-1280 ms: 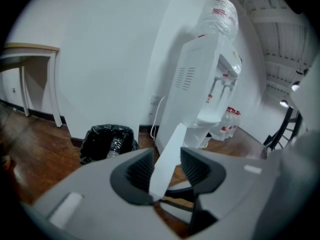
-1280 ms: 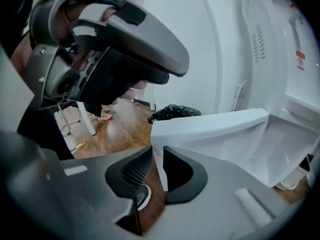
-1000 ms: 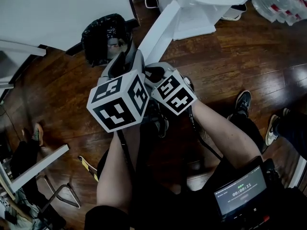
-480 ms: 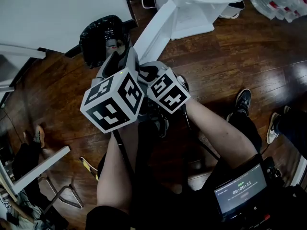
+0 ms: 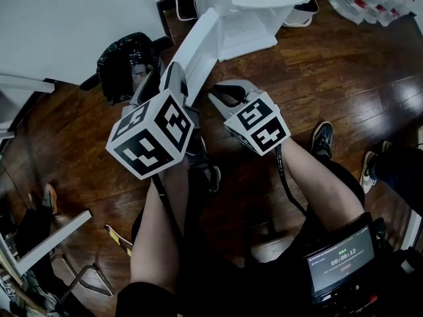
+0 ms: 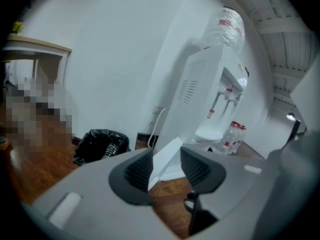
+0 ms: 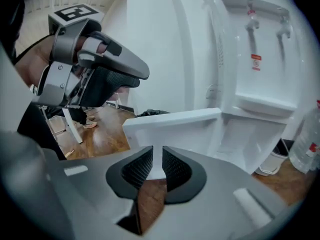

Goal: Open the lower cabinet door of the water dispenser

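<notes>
Head view: the water dispenser [image 5: 244,5] stood at 12 o'clock. Its lower cabinet door [image 5: 198,48] hung well open, the leaf running out toward 11 o'clock.

The left gripper [image 5: 170,78] sat at the door's free edge with its fingers spread wide. The edge stood between them, and no clamping showed.

The right gripper [image 5: 221,98] was at 3 o'clock of the door and apart from it, fingers nearly pressed together on nothing.

Judgement: the opening was nearly complete. To finish well, the left gripper needed to carry the edge along the hinge arc rather than pull straight. It also needed to stop short of the black bin bag [image 5: 125,61] at 10 o'clock, and the right gripper needed to keep clear.
</notes>
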Tool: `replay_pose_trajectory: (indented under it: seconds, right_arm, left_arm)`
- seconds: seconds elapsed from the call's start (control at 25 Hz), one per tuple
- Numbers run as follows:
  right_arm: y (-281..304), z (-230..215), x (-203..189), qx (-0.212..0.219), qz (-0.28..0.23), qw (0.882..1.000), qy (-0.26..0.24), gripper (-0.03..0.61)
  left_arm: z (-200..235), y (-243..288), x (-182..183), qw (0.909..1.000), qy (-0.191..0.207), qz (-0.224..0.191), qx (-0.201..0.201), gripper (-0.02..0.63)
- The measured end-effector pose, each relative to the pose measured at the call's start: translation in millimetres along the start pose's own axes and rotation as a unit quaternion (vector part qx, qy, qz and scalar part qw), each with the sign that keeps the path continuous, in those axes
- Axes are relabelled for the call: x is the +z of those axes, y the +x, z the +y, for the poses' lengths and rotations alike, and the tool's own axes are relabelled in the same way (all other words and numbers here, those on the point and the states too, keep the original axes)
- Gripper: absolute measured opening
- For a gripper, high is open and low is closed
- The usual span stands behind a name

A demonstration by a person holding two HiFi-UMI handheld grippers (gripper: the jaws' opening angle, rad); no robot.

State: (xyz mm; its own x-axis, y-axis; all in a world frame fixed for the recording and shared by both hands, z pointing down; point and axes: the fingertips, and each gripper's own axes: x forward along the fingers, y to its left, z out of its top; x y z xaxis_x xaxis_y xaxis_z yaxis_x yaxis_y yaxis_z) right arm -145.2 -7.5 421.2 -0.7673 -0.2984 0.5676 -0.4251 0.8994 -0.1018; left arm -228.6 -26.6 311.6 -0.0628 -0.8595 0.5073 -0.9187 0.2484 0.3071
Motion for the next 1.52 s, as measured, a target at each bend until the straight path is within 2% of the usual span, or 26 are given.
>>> replay_pose_trajectory:
  seconds: [0.16,0.32,0.56,0.76,0.96,1.24,1.4,1.52]
  right_arm:
    - [-37.6,-33.0,1.0,-0.028,-0.019,0.999,0.022,0.058]
    - [-80.4,-68.9,13.6,-0.066,-0.055,0.995,0.047,0.054]
    - [-143.8,-125.9,20.9,-0.134,-0.103,0.98,0.102,0.05]
    - [-189.6,-155.8,17.4,-0.191,-0.124,0.97,0.089,0.04]
    - [-219.2,-167.5,8.3,-0.211,-0.132,0.965,0.08,0.006]
    - [-231.9,-156.8,13.1,-0.185,-0.162,0.966,0.086,0.005]
    - [-234.5,-146.9,19.9,-0.181,-0.174,0.965,0.072,0.005]
    - [-233.4,-145.0,24.8,-0.183,-0.183,0.962,0.082,0.005]
  left_arm:
    - [-60.9,7.0,-6.8,0.9981,0.02,0.001,-0.058,0.178]
    - [-128.8,8.7,-21.6,0.989,0.09,0.003,-0.117,0.169]
    - [-190.6,18.4,-49.7,0.9718,0.176,0.023,-0.155,0.158]
    - [-238.5,16.0,-66.6,0.9619,0.194,0.031,-0.19,0.15]
    - [-266.6,19.3,-70.7,0.9526,0.233,0.011,-0.196,0.14]
    - [-269.4,22.3,-82.8,0.9556,0.227,0.02,-0.187,0.135]
    - [-272.4,19.5,-87.4,0.9524,0.242,0.013,-0.185,0.132]
    - [-259.6,21.3,-92.0,0.9492,0.26,0.015,-0.176,0.13]
